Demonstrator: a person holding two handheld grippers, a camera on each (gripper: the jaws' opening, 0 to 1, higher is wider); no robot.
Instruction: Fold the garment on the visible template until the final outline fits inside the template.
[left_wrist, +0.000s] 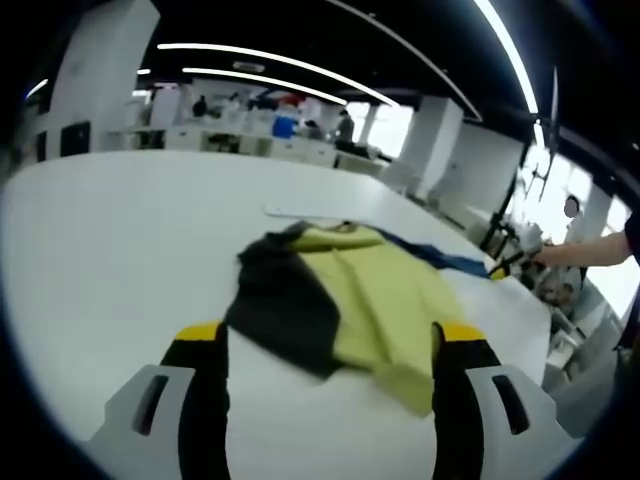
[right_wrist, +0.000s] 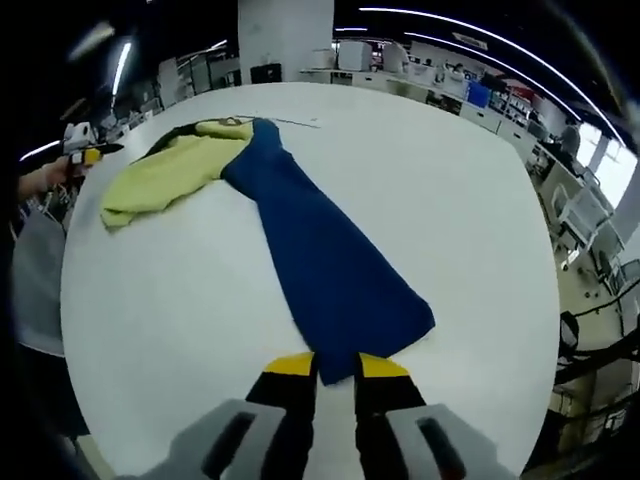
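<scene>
Stretching across the white counter (right_wrist: 470, 200), the garment of yellow-green, dark grey and blue cloth (right_wrist: 320, 250) lies mostly flat. In the right gripper view its long axis runs from the yellow-green body (right_wrist: 165, 170) at the upper left down to the end of the long blue sleeve (right_wrist: 350, 320) at the lower middle, so the sleeve points toward the right hand-held gripper (right_wrist: 336, 372). That gripper's yellow-tipped black jaws stand close together, pinching the sleeve's hem between them.

In the left gripper view the garment (left_wrist: 350, 290) shows the dark grey sleeve (left_wrist: 280, 305) on the left, the yellow-green body in the middle and the blue sleeve trailing to the right. The left hand-held gripper (left_wrist: 330, 345) has its jaws wide apart, near the garment's closest edge and holding nothing. A thin pale strip (left_wrist: 305, 212) lies on the counter just beyond the collar.
</scene>
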